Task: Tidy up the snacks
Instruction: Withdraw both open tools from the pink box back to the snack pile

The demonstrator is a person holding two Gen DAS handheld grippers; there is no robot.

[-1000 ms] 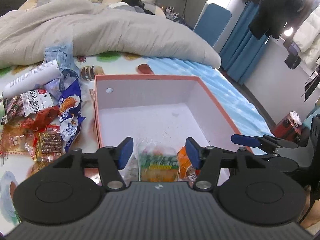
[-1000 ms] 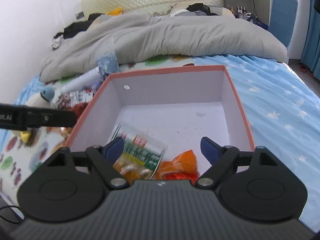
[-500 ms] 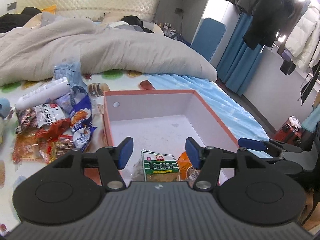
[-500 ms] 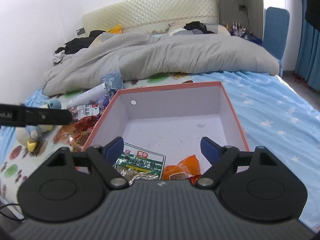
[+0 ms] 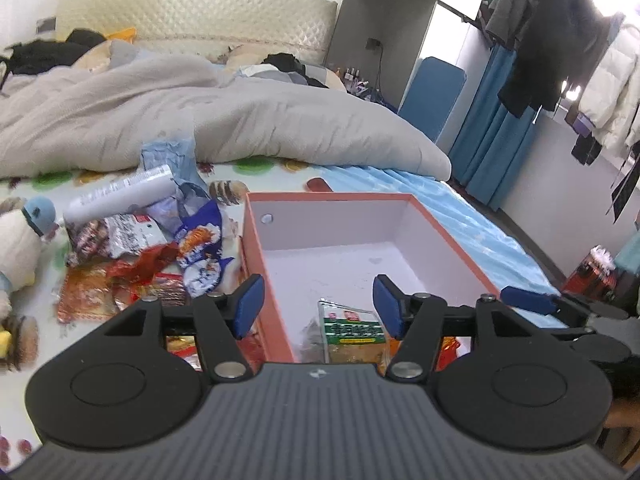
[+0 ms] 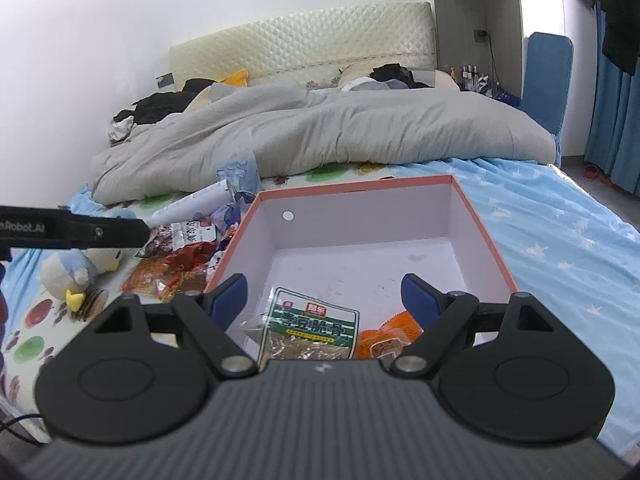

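An orange-rimmed box (image 5: 328, 197) (image 6: 356, 185) with a white inside sits on the bed. In its near end lie a green-labelled snack packet (image 5: 350, 330) (image 6: 310, 334) and an orange packet (image 6: 390, 340). A pile of loose snack packets (image 5: 132, 256) (image 6: 180, 256) lies left of the box. My left gripper (image 5: 318, 306) is open and empty, above the box's near left wall. My right gripper (image 6: 326, 298) is open and empty, above the box's near end. The right gripper's finger (image 5: 528, 300) shows at the right of the left wrist view.
A grey duvet (image 5: 200, 120) (image 6: 320, 136) lies across the bed behind the box. A white tube (image 5: 120, 196) and a plush penguin (image 6: 80, 268) lie by the pile. Blue starred sheet (image 6: 560, 232) spreads right of the box. Blue curtains and hanging clothes (image 5: 552, 40) stand to the right.
Both grippers have pulled back and risen away from the box, still open. The left one has also shifted left. The green packet now lies flat, label up.
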